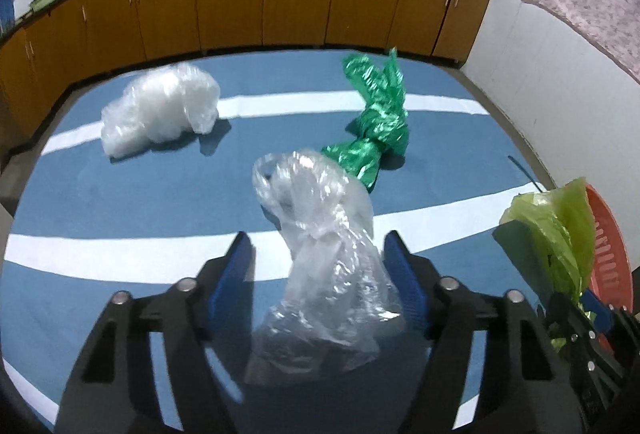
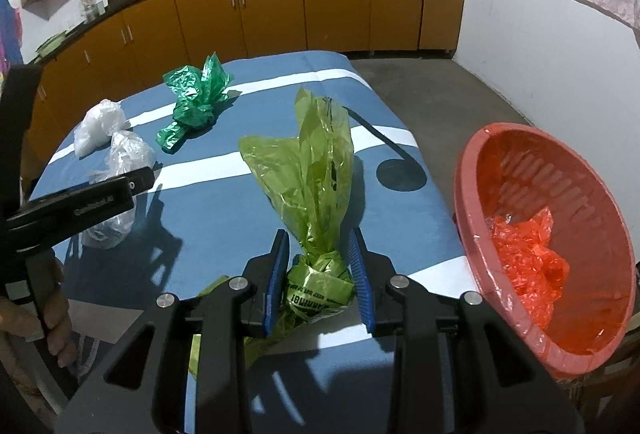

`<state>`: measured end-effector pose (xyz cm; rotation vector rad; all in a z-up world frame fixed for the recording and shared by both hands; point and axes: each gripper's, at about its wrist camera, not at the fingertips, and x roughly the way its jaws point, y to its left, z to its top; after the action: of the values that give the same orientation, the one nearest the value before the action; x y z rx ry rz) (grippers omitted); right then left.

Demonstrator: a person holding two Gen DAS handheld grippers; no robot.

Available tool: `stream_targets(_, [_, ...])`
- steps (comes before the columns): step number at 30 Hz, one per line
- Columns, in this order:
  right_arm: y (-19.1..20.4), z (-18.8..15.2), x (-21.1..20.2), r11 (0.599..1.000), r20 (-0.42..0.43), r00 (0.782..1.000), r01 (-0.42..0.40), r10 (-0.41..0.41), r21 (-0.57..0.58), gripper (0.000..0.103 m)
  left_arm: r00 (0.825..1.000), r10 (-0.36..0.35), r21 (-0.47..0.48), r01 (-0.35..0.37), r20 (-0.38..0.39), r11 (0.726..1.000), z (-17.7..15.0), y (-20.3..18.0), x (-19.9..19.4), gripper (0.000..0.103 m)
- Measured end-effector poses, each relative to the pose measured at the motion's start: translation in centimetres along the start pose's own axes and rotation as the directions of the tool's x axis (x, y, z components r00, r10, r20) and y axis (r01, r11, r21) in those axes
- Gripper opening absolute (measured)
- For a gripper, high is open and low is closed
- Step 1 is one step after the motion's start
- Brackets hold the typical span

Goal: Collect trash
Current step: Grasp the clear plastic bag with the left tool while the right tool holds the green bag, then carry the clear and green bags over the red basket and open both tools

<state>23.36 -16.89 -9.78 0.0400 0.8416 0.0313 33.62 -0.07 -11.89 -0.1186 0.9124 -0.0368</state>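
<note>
You are pinching the knotted lime bag point(image 2: 316, 274) in the right gripper point(image 2: 320, 274), carrying it beside the red basket point(image 2: 468, 194) for dropping. Your left gripper point(image 1: 320, 274) is straddling a clear bag point(image 1: 324, 246) on the bench point(image 1: 120, 218), fingers spread, not yet gripping it.

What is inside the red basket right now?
The red basket holds crumpled red plastic over a clear liner. Anything beneath that plastic is covered, and the basket's near edge is cut off.
</note>
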Motion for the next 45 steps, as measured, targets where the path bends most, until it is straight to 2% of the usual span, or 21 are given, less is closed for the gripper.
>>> stream_targets(3, [-0.2,0.0,0.2,1.0,-0.013,1.0,-0.006,0.006,0.005,0.032,1.0,0.001,0.013,-0.001,0.003,1.0,0.0,0.0,-0.1,0.046])
stream_targets(5, [-0.2,0.0,0.1,1.0,-0.01,1.0,-0.01,0.01,0.004,0.032,1.0,-0.014,0.013,0.014,-0.002,1.0,0.0,0.3,-0.3,0.031])
stream_targets(10, [-0.1,-0.2,-1.0,1.0,0.02,1.0,-0.005,0.005,-0.002,0.032,0.999,-0.025,0.021,0.024,0.022,0.999,-0.7,1.2,-2.1,0.021])
stream_targets(20, [-1.5,-0.4,-5.5,0.999,0.107,0.994,0.033,-0.035,0.02,0.032,0.991,-0.07,0.044,0.066,0.114,0.997,-3.0,1.0,-8.9,0.02])
stream_targets(26, [-2.8,-1.1,-8.6,0.996,0.166,0.982,0.091,-0.092,0.011,0.032,0.982,-0.081,0.092,0.066,0.172,0.994,-4.2,-0.8,-12.6,0.02])
stream_targets(33, [-5.2,-2.0,-11.8,0.987,0.218,0.962,0.161,-0.162,0.023,0.032,0.974,-0.129,0.126,0.107,0.186,0.986,-5.6,-3.7,-15.3,0.02])
stream_targets(45, [-12.1,-3.1,-13.7,0.971,0.232,0.945,0.21,-0.232,0.118,0.032,0.958,-0.224,0.192,0.189,0.181,0.963,-7.4,-10.7,-17.4,0.02])
